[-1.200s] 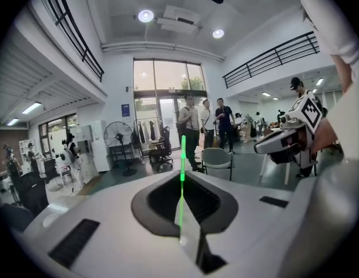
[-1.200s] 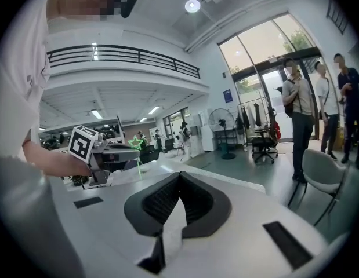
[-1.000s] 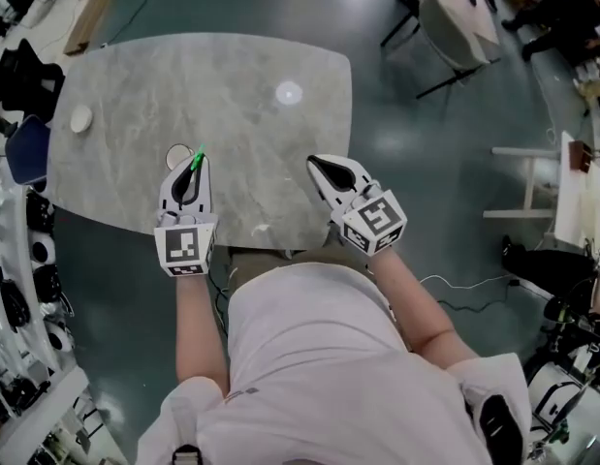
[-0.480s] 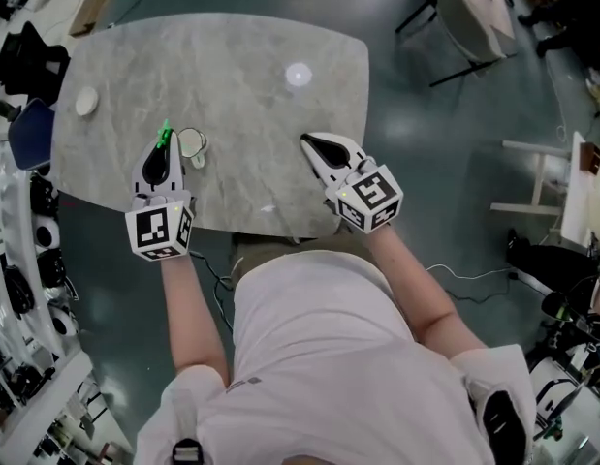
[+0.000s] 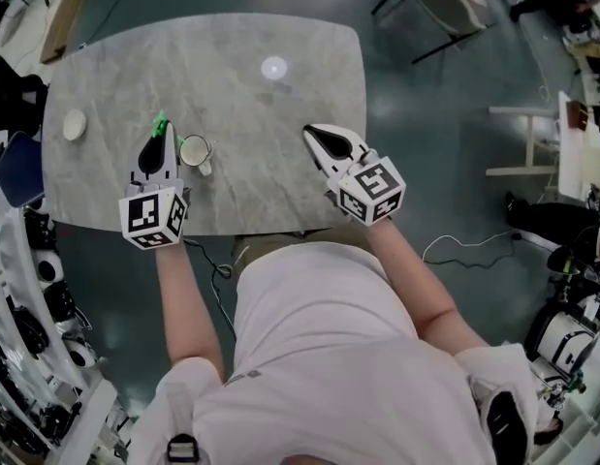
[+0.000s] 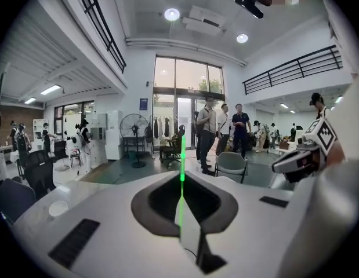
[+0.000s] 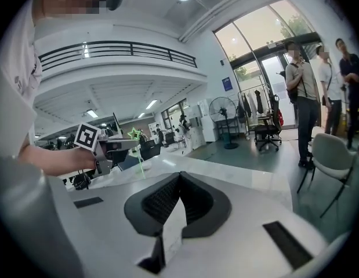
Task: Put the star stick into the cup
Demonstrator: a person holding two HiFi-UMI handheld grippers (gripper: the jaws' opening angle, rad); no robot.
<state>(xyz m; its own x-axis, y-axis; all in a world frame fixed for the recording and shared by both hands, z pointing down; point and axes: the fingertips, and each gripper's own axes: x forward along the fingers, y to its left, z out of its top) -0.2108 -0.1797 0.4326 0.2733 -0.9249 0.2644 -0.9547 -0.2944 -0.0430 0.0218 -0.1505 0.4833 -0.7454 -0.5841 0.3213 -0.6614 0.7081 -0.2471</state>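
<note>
My left gripper (image 5: 159, 134) is shut on the green star stick (image 5: 161, 124), which points up and away from the jaws. The white cup (image 5: 194, 151) stands on the marble table (image 5: 251, 114), just right of that gripper and apart from it. In the left gripper view the stick (image 6: 181, 155) rises as a thin green line from the closed left gripper (image 6: 181, 175). My right gripper (image 5: 314, 136) is shut with nothing in it, over the table's near right part. From the right gripper (image 7: 179, 175) view, the star (image 7: 134, 134) shows above the left gripper (image 7: 109, 146).
A small white disc (image 5: 75, 124) lies near the table's left edge, with a blue chair (image 5: 14, 158) beside it. A light reflection (image 5: 274, 67) marks the far middle of the top. People (image 6: 222, 135) and chairs stand in the hall beyond.
My left gripper has carried the stick from the cup's right side over to its left side. The right gripper has stayed in place, still shut.
</note>
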